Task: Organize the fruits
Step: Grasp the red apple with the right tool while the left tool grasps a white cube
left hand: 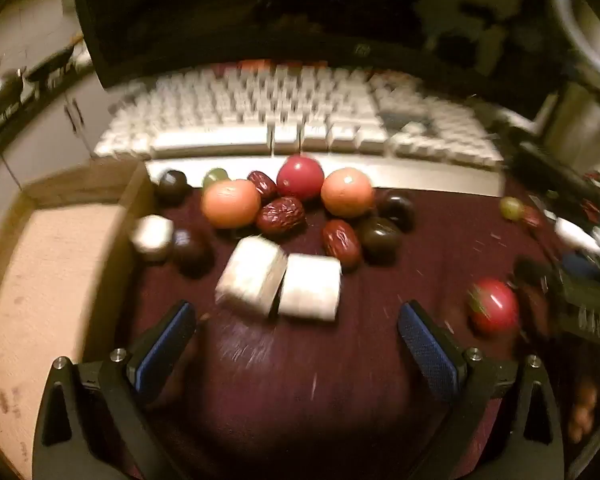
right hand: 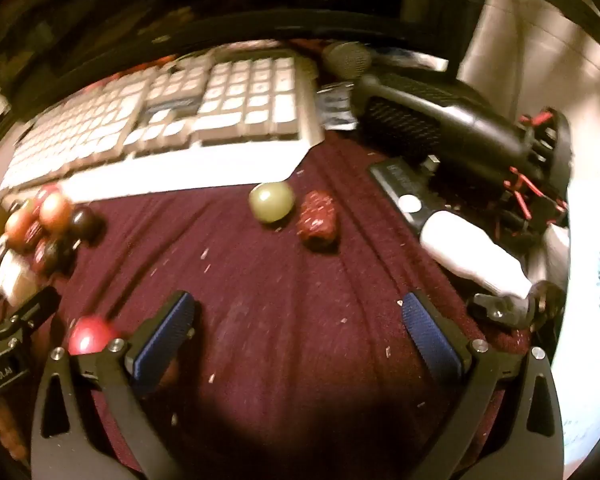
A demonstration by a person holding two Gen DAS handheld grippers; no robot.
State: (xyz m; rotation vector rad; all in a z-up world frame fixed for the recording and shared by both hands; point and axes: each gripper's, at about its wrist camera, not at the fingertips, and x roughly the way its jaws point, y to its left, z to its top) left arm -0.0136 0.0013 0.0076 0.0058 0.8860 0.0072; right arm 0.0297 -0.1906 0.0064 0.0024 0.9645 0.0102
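In the left wrist view, a pile of fruit lies on the maroon cloth (left hand: pixel 300 360): two orange fruits (left hand: pixel 231 203), a red apple (left hand: pixel 300 177), several red dates (left hand: pixel 281 215), dark plums (left hand: pixel 380 239) and two white blocks (left hand: pixel 278 280). A second red fruit (left hand: pixel 493 306) lies apart at the right. My left gripper (left hand: pixel 296 328) is open and empty, just short of the white blocks. In the right wrist view, a green grape (right hand: pixel 271 201) and a red date (right hand: pixel 318 220) lie ahead of my right gripper (right hand: pixel 296 328), which is open and empty. The red fruit (right hand: pixel 90 334) sits beside its left finger.
A wooden tray (left hand: pixel 52 280) stands left of the pile. A white keyboard (left hand: pixel 292 120) lies behind the fruit, below a monitor (left hand: pixel 260 12). Black tools and a white bottle (right hand: pixel 472 256) crowd the right edge of the cloth. The left gripper's body (right hand: pixel 4 340) shows at the right view's left edge.
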